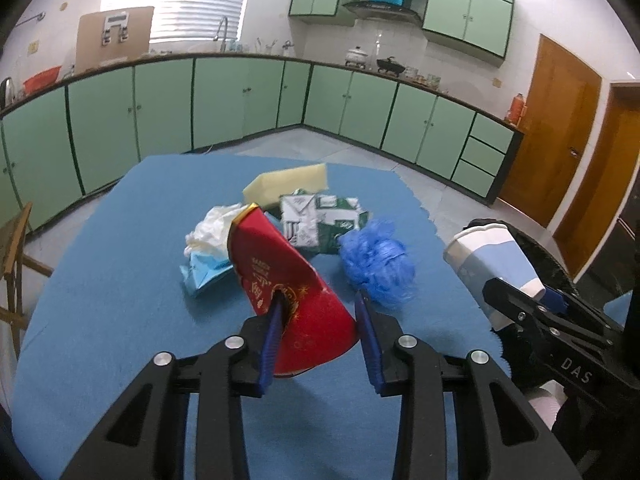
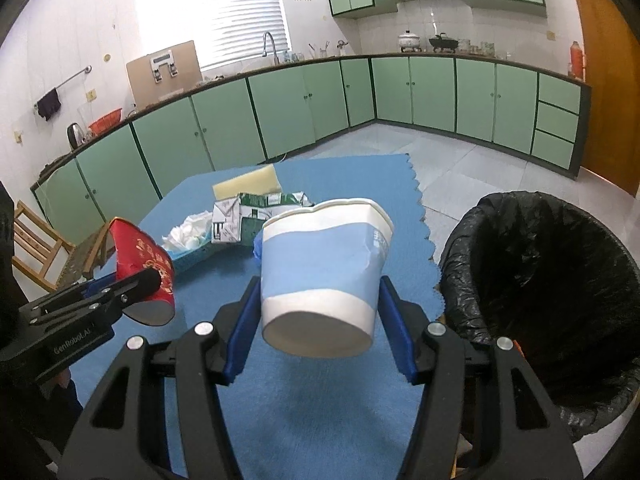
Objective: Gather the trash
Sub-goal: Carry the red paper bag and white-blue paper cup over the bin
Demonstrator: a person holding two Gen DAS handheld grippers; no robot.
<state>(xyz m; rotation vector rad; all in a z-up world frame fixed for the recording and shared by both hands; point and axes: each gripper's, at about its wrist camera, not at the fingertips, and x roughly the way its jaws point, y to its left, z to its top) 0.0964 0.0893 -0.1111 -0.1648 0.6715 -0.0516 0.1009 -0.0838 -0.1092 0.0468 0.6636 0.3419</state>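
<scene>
- Trash here means two cups held in the air and a pile left on the desk [image 1: 120, 280]; the landmark for everything is the black-lined bin [image 2: 560, 280] standing off the desk's right edge.
- Nearest the bin is the blue-and-white paper cup [image 2: 324, 276], pinched across its lower wall by the right gripper [image 2: 316, 320], its fingers [image 2: 394, 332] pressed on both sides. The cup is lifted off the desk, tilted, its rim dented.
- Judging from this, the step in hand is carrying this cup over the bin's mouth. To do it well, keep the squeeze steady but light, since the thin wall already buckles, and let go only when the whole cup is past the liner's rim.
- Farther from the bin, the left gripper [image 1: 320, 336] holds the red paper cup [image 1: 288, 292]: one of its fingers [image 1: 270, 344] sits inside the cup's mouth and the other outside, clamping the wall. It should wait clear of the right arm's path, then follow.
- Farthest from the bin, on the desk's blue cloth, lie a blue plastic wad [image 1: 378, 268], a green-and-white carton [image 1: 320, 220], crumpled white tissue [image 1: 212, 232] and a yellow sponge block [image 1: 288, 184].
- Risk, as I judge it: swinging low could sweep the wad off the desk.
</scene>
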